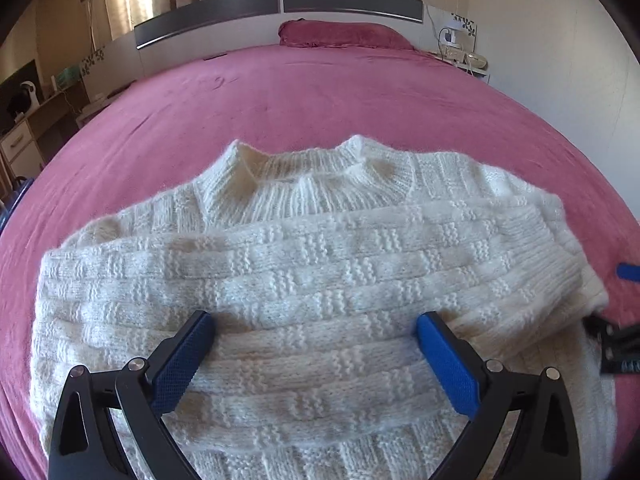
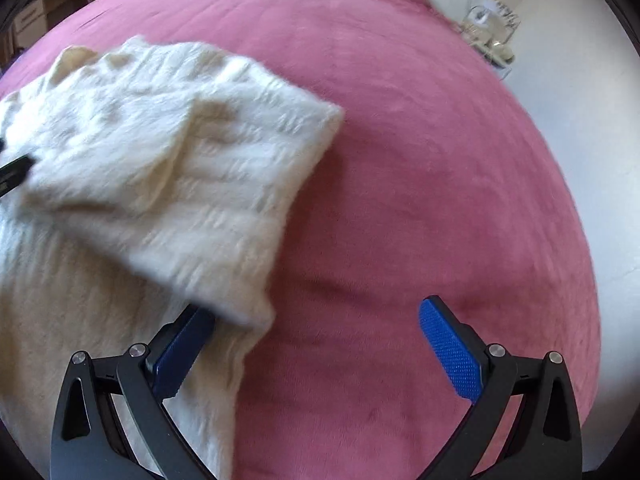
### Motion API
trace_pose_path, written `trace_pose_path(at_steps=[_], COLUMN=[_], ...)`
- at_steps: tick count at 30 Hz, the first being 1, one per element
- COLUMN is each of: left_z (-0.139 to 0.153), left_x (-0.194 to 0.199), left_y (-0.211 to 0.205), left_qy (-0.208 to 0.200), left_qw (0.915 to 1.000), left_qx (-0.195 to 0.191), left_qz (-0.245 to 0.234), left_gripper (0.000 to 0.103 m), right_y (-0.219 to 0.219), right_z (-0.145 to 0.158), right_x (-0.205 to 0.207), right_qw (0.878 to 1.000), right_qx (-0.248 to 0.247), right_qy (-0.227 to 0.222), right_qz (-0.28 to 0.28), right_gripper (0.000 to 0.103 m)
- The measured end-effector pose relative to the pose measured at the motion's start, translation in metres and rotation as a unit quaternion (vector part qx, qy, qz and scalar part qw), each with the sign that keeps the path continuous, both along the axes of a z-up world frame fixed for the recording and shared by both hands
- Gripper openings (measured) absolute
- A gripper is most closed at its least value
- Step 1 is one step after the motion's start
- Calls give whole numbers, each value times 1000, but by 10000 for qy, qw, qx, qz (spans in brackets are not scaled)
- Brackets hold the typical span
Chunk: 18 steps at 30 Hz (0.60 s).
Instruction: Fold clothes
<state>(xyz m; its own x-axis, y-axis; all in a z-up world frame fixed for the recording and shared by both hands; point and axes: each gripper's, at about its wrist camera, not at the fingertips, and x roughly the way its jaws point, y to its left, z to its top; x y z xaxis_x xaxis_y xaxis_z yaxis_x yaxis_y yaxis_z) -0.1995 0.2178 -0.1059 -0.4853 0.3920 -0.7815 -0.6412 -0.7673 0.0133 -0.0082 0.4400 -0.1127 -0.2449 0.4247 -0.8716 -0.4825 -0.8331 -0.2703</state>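
We held the left gripper (image 1: 314, 322) with its blue fingers (image 1: 182, 360) wide apart, gripping nothing, just over the white sweater (image 1: 304, 264). Our right gripper (image 2: 316, 314) also had its fingers (image 2: 450, 346) wide and empty, at the sweater's (image 2: 140, 168) right edge, with one finger partly under a folded sleeve. The sweater lay flat on the pink bed (image 1: 320, 96), collar toward the red pillow (image 1: 344, 34).
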Motion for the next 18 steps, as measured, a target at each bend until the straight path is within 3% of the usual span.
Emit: trace_pose_path(at_steps=[3, 5, 9, 14, 15, 18], left_z=[0, 0, 0, 13, 14, 14], left_x=[0, 0, -1, 0, -2, -9], left_y=[-1, -1, -2, -8, -9, -13], left_qy=[-5, -5, -45, -100, -80, -91], left_qw=[10000, 10000, 10000, 9995, 9994, 9990], left_qx=[10, 12, 46, 278, 322, 385], left_qz=[-23, -32, -55, 57, 90, 188], left_gripper=[103, 103, 103, 103, 103, 103], right_y=[10, 17, 0, 6, 8, 23], right_z=[6, 0, 8, 73, 77, 62], right_x=[2, 3, 5, 2, -8, -53], right_qw=[9991, 9992, 9997, 9957, 9941, 9943], right_qx=[299, 122, 121, 525, 599, 716], right_qy=[93, 116, -224, 719, 876, 789], right_qz=[-278, -351, 48, -272, -231, -73], right_gripper=[103, 103, 103, 103, 103, 103])
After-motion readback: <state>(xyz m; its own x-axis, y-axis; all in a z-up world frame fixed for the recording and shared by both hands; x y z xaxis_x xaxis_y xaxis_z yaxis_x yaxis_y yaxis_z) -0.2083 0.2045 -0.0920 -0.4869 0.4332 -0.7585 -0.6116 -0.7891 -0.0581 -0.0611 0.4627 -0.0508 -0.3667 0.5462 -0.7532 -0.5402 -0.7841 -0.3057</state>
